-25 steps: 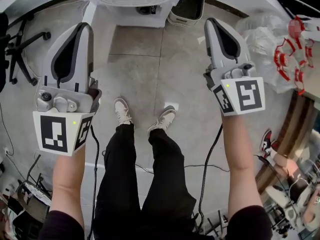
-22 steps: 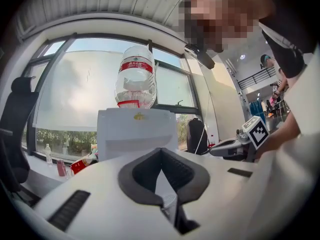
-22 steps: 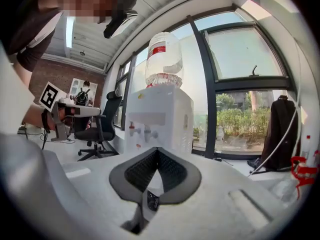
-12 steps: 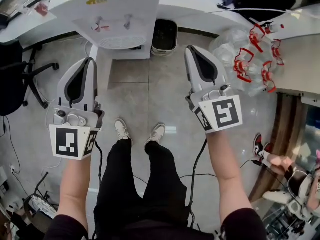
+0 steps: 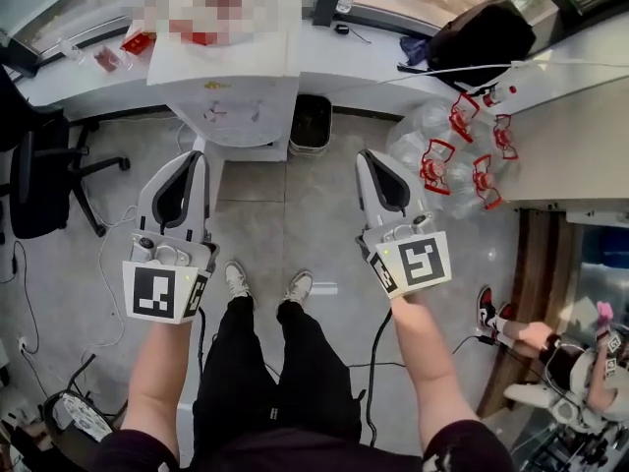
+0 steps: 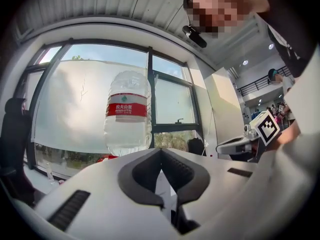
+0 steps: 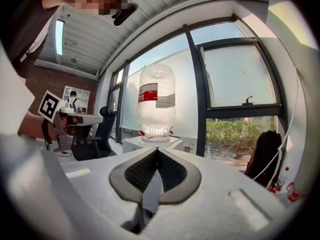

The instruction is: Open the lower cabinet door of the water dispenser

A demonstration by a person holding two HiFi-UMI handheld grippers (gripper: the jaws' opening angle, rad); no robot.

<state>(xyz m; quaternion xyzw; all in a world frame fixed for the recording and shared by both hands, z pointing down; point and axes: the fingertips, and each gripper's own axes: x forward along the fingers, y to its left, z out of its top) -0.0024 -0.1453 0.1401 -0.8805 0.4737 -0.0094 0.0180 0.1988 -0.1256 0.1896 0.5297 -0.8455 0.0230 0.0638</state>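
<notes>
1. Two claws are held out level ahead of the person, one on each side of the person's shoes (image 5: 236, 279).
2. Far left: a black office chair (image 5: 44, 180) stands on the floor beside the long white worktop (image 5: 339, 62) under the window.
3. Next, the left claw (image 5: 200, 157): its jaws are together, pads meeting at the tips (image 6: 160, 150), with nothing between them. Its own view looks across at a clear water bottle (image 6: 127, 115) with a red label.
4. Centre-left: the white water dispenser (image 5: 241, 114) stands against the worktop with its taps facing the person. It is ahead of both claws, nearer the left one, and apart from both. The lower cabinet door is below the taps, but it is seen too steeply from above to make out.
5. Just right of the dispenser sits a black bin (image 5: 312, 123).
6. Then the right claw (image 5: 366, 157): its jaws are closed tip to tip (image 7: 157, 149) and empty, aimed at the same bottle (image 7: 156, 104).
7. Far right: clear jugs with red handles (image 5: 454, 150) are heaped on the floor. A black backpack (image 5: 482, 32) lies on the worktop behind them.
</notes>
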